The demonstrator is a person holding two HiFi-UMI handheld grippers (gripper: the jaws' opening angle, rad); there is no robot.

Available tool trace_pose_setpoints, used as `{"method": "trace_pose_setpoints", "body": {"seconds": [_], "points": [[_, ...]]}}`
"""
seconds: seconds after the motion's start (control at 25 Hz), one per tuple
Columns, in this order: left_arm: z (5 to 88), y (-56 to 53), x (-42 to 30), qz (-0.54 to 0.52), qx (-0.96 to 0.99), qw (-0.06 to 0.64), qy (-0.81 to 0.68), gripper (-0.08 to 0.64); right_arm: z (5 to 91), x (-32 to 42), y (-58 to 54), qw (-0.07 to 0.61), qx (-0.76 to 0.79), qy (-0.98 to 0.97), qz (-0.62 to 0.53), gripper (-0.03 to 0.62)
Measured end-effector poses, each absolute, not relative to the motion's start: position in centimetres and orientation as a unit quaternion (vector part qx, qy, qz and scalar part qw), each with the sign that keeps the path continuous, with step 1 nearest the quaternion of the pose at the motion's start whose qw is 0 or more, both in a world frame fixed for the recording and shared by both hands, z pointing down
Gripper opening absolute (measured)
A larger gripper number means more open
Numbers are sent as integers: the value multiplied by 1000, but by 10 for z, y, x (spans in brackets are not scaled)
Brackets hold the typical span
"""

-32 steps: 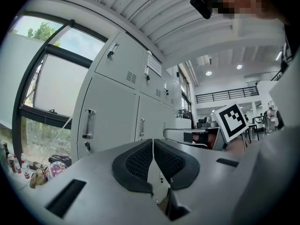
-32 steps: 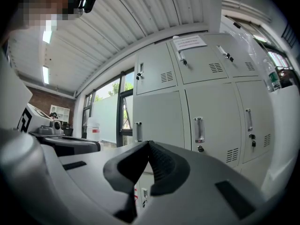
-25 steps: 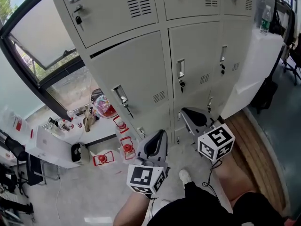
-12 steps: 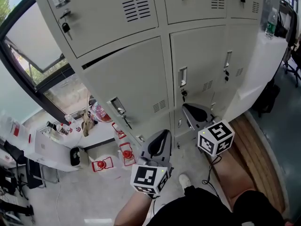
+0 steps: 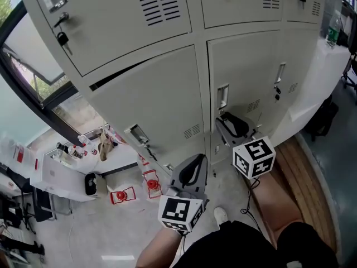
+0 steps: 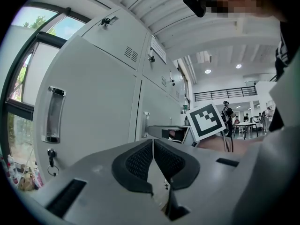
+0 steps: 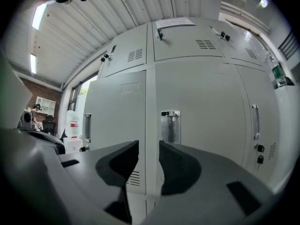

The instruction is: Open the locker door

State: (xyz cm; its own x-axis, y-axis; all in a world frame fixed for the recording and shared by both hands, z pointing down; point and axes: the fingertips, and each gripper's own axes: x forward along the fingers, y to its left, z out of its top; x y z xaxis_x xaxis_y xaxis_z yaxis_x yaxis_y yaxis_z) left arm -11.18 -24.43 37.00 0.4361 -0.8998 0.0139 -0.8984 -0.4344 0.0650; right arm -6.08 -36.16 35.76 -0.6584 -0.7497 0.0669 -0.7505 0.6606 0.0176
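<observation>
A bank of grey lockers fills the head view. The middle locker door (image 5: 245,71) carries a recessed metal handle (image 5: 222,97), which stands upright in the right gripper view as the handle (image 7: 171,125). My right gripper (image 5: 224,120) points level at this door, just below the handle and short of it. In its own view the right gripper (image 7: 149,146) has just been opening, and nothing is between its jaws. My left gripper (image 5: 199,158) hangs lower, in front of the neighbouring door (image 5: 150,94). The left gripper (image 6: 153,142) is shut and empty.
The left neighbouring door has a dark gap along its top and its own handle (image 5: 136,134) with a key. Red lanterns (image 5: 152,183) sit on the floor below. A white table (image 5: 56,175) stands by the window at the left. A wooden platform (image 5: 304,166) lies at the right.
Both grippers have moved closer to the lockers. The right gripper now sits just under the middle door's handle, and its jaws have parted. The left gripper stays shut.
</observation>
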Motion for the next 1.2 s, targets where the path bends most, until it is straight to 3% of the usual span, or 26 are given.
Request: {"method": "trace_pose_setpoints", "body": {"seconds": [0.48,0.88,1.2], "points": [[368,-269,-119,-11,833,35,-553,23,356,-71,-405,58,430,-901,-18,233],[369,-286,-118,-10,824,38,-565,23,358,-79,-421,75,435,-897,-33,235],[370,-291,-119,-3,817,36,-576,23,366,-85,-430,90,443,-891,-37,176]]}}
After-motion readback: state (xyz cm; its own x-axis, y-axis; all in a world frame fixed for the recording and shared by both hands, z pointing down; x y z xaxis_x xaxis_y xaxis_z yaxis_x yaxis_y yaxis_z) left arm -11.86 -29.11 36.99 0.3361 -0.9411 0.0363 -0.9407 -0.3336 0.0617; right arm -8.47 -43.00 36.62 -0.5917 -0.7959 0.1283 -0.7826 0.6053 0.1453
